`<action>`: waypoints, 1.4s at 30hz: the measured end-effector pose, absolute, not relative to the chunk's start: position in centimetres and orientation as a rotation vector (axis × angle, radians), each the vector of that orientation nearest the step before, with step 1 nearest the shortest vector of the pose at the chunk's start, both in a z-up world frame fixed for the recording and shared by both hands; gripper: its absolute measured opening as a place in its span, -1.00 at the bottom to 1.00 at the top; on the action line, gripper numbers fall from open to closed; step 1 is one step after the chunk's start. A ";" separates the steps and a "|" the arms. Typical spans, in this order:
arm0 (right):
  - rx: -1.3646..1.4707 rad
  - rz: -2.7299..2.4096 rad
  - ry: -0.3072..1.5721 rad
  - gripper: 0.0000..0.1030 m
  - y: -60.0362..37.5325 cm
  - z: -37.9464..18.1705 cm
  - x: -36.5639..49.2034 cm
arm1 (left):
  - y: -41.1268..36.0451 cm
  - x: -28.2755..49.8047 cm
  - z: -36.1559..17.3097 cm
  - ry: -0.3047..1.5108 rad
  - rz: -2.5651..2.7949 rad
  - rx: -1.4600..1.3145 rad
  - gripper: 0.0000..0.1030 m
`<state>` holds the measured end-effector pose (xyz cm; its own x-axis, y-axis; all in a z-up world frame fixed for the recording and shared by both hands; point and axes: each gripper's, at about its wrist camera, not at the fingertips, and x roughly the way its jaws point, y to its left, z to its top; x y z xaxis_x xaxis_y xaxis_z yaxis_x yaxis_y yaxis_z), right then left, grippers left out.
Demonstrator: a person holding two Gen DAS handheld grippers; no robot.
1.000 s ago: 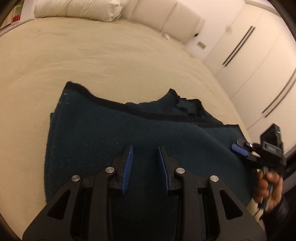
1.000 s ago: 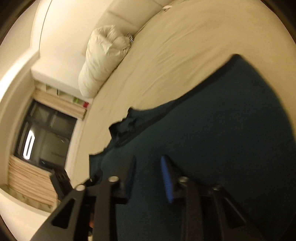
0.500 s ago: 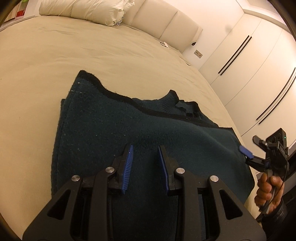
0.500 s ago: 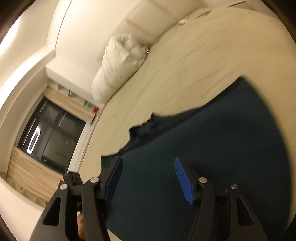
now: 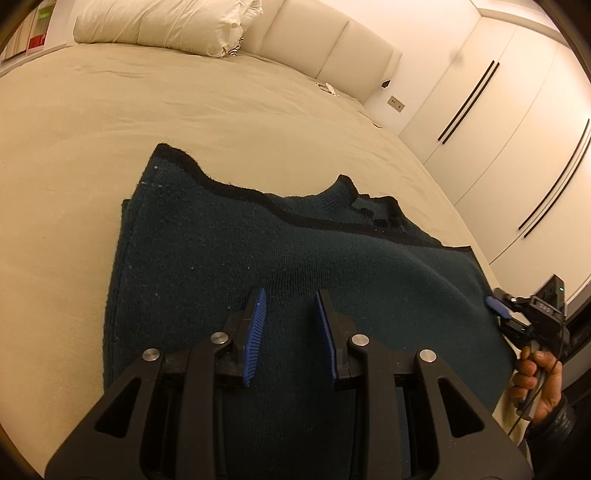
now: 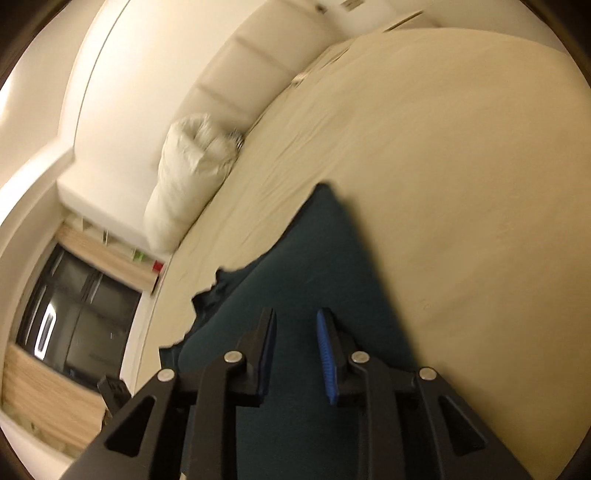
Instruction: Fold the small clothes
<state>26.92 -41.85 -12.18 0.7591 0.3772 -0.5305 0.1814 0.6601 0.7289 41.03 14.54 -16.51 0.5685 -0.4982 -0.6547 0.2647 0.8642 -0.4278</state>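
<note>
A wide bed [image 5: 229,110] with a beige sheet fills both views, its padded cream headboard [image 5: 332,48] at the far end and white wardrobe doors [image 5: 517,129] along the right wall. A plump white pillow [image 5: 162,22] lies at the far left of the bed, by the headboard. Spread on the near part of the bed is the dark teal knitted garment [image 5: 229,258], folded over on itself, with a black trimmed edge running along its far side and a rumpled collar part toward the far right.

The left tool [image 5: 288,325] hangs over the middle of the garment, its blue pads standing apart with nothing clamped between them. The right tool [image 6: 295,350] is over the garment's right part, near its edge; its jaws are closing, with the knit below them but nothing pinched that can be seen. In the left view a hand [image 5: 535,384] grips the right tool's handle at the garment's right border.
</note>
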 end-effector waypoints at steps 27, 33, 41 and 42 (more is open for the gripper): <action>0.519 0.020 0.733 0.39 -37.5 -7.8 20.2 | 14.2 40.5 -15.5 0.855 -0.400 -0.191 -0.48; 0.325 -0.086 0.456 0.99 -35.2 -1.2 16.3 | 16.0 36.8 -13.1 0.826 -0.359 -0.247 -0.48; 0.248 0.004 0.309 1.00 -30.8 3.7 14.3 | 20.6 26.4 -10.1 0.611 -0.337 -0.499 0.92; 0.272 0.030 0.325 1.00 -30.6 3.7 14.3 | 21.3 25.4 -10.3 0.617 -0.328 -0.554 0.95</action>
<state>14.26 -30.58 3.71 0.9476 0.0724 -0.3112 0.0147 0.9631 0.2689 25.38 21.27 -10.31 0.7716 -0.4460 -0.4536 0.1264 0.8063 -0.5778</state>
